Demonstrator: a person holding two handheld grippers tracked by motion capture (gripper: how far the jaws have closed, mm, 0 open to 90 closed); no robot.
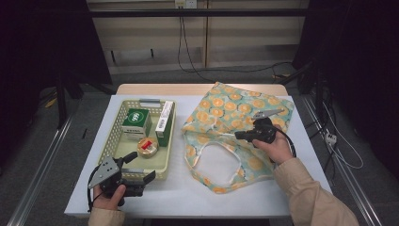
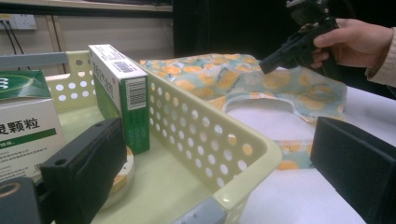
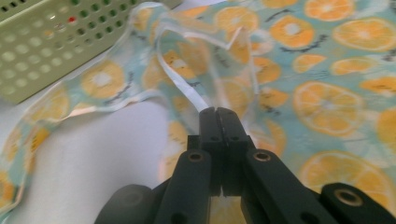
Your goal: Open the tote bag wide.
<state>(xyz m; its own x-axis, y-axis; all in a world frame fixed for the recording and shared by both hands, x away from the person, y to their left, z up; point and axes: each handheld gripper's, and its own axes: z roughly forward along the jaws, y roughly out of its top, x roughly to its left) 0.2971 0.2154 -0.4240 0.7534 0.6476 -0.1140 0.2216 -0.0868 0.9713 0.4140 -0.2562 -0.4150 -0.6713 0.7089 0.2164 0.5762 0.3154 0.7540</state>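
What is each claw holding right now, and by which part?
The right claw is shut on the orange-print fabric bag, pinching its white-trimmed edge near the opening. The left claw is open, holding nothing.

The left gripper (image 1: pixel 142 170) sat at seven o'clock, jaws wide apart, while the right gripper (image 1: pixel 239 135) at three o'clock had jaws pressed together.

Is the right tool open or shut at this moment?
Shut. In the right gripper view, the right tool has its two jaws pressed together, pinching a white strap edge of the orange-print bag.
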